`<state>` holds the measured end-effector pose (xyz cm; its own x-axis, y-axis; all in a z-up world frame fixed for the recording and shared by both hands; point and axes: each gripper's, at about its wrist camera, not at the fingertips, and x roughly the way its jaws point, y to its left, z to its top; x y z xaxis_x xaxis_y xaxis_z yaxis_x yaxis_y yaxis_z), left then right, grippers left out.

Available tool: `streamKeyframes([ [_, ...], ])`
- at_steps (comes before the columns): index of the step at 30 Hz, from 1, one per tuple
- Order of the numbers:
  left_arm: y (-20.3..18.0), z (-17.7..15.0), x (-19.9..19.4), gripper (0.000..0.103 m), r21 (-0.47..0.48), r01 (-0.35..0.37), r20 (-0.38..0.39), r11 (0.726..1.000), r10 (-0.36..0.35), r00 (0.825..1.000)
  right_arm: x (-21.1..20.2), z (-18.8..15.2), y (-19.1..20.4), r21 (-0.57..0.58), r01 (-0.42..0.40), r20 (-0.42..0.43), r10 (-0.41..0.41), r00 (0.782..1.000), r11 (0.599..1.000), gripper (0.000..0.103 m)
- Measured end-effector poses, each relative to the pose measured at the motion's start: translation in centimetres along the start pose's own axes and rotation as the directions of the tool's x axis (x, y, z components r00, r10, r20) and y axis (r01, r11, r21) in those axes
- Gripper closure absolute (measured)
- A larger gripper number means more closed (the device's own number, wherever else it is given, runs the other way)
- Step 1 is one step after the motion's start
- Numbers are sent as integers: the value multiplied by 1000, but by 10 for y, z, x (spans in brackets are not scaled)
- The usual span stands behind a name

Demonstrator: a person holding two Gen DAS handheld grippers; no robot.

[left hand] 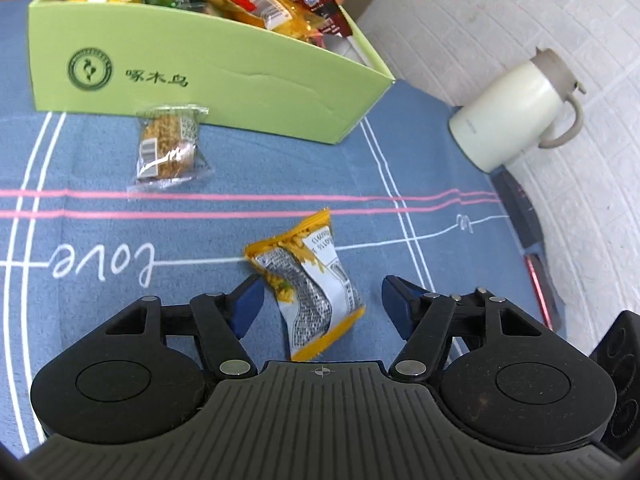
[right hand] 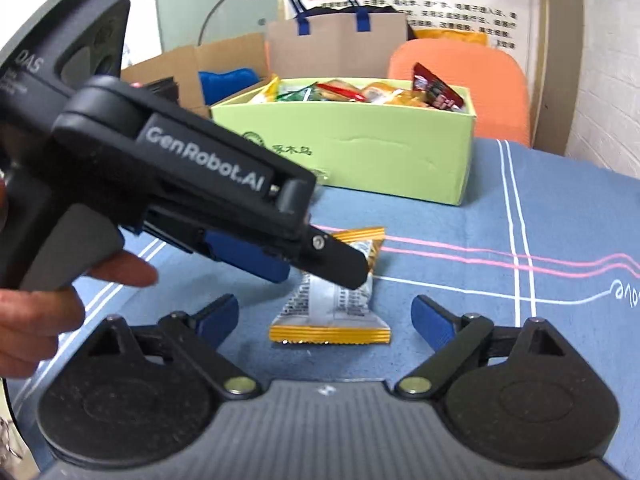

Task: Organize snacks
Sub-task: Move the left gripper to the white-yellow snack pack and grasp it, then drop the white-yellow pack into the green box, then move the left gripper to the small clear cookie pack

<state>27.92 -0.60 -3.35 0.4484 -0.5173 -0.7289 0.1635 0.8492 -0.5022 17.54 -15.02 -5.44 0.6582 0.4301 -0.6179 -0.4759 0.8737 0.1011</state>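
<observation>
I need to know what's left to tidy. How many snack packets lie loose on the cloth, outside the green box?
2. A yellow packet lies between the left gripper's open jaws; a clear-wrapped bar lies beside the green box.

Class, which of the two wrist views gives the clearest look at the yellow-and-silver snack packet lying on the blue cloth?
The left wrist view: the yellow-and-silver snack packet lies unobstructed on the blue cloth, its whole length visible. In the right wrist view, the left gripper covers the packet's far half; only the near end shows.

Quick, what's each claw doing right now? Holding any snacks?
Left claw: open around the yellow snack packet, not gripping it.
Right claw: open, holding nothing.
</observation>
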Motion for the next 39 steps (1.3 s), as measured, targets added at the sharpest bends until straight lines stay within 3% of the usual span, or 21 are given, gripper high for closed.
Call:
streamKeyframes([
  [3,0,1,6,47,-4,-27,-5,1000,27,1000,3,0,-3,8,4,5,-4,1000,1000,12],
  [6,3,0,14,55,-22,-23,-6,1000,22,1000,13,2,-4,2,-5,-13,5,1000,1000,22],
  [7,3,-1,15,62,-16,-23,-6,1000,23,1000,16,2,-4,1,-13,-23,13,1000,1000,34],
  [8,3,-1,16,82,-6,-26,-8,1000,26,1000,20,1,-4,-1,-22,-32,22,999,1000,37],
  [11,8,-3,15,89,-8,11,-18,1000,-11,1000,16,-2,8,-67,17,-16,-18,1000,998,42],
  [15,8,4,-4,89,-23,44,25,999,-43,999,7,6,13,-71,19,26,-17,1000,997,42],
  [20,9,59,-45,88,6,63,159,998,-64,985,5,64,11,-126,10,136,7,991,992,42],
  [25,17,132,-62,89,15,-31,253,999,26,967,42,141,7,-189,-13,201,51,978,982,41],
  [27,27,157,-56,87,6,-49,252,999,46,967,64,165,0,-183,-32,195,69,978,983,41],
  [28,31,167,-51,83,-2,-41,250,999,40,968,76,175,-7,-170,-44,190,76,979,984,40],
  [29,37,177,-47,72,-9,-35,245,999,36,969,85,182,-14,-150,-51,189,79,979,987,39],
  [31,47,188,-50,63,-41,-66,268,997,74,960,94,190,-29,-111,-31,190,51,981,993,37],
  [36,64,169,-84,48,-30,-49,367,998,56,929,62,181,-61,-38,26,278,-15,961,999,26],
  [39,72,141,-97,45,-30,-28,372,999,37,927,43,163,-61,-29,54,302,-42,952,998,16],
])
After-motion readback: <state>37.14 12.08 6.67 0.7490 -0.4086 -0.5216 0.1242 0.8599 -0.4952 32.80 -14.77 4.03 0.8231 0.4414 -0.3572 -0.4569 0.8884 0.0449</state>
